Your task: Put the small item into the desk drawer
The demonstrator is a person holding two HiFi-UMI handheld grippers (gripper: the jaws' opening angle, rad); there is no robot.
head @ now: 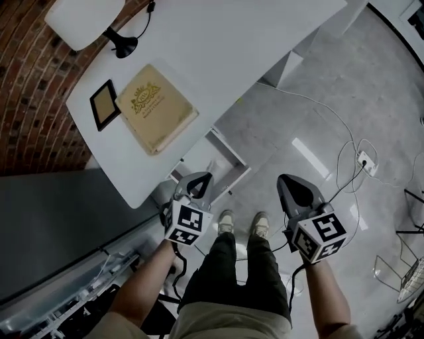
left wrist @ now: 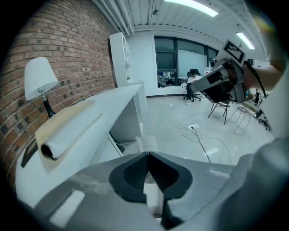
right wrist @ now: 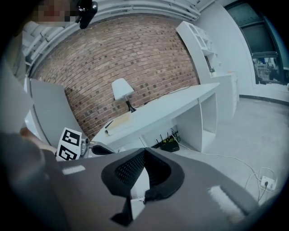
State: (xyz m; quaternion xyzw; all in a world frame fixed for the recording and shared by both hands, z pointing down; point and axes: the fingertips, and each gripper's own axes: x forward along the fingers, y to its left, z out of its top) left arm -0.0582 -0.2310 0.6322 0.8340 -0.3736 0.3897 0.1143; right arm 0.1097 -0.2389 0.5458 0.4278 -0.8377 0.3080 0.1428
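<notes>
On the white desk [head: 218, 40] lie a small black tablet-like item [head: 104, 104] and a tan book with a gold crest [head: 157, 107]. Under the desk's front edge a white drawer [head: 222, 159] stands pulled out. My left gripper [head: 201, 182] hangs shut and empty just in front of that drawer. In the left gripper view its jaws [left wrist: 148, 154] meet with nothing between them. My right gripper [head: 295, 189] is also shut and empty, over the floor to the right, apart from the desk. Its closed tips [right wrist: 144, 150] point toward the desk [right wrist: 171, 108].
A white lamp [head: 86, 20] stands at the desk's far corner against the brick wall [head: 26, 86]. A grey cabinet [head: 59, 218] is to my left. Cables and a power strip [head: 366, 161] lie on the floor at the right. Chairs [left wrist: 223, 108] stand further off.
</notes>
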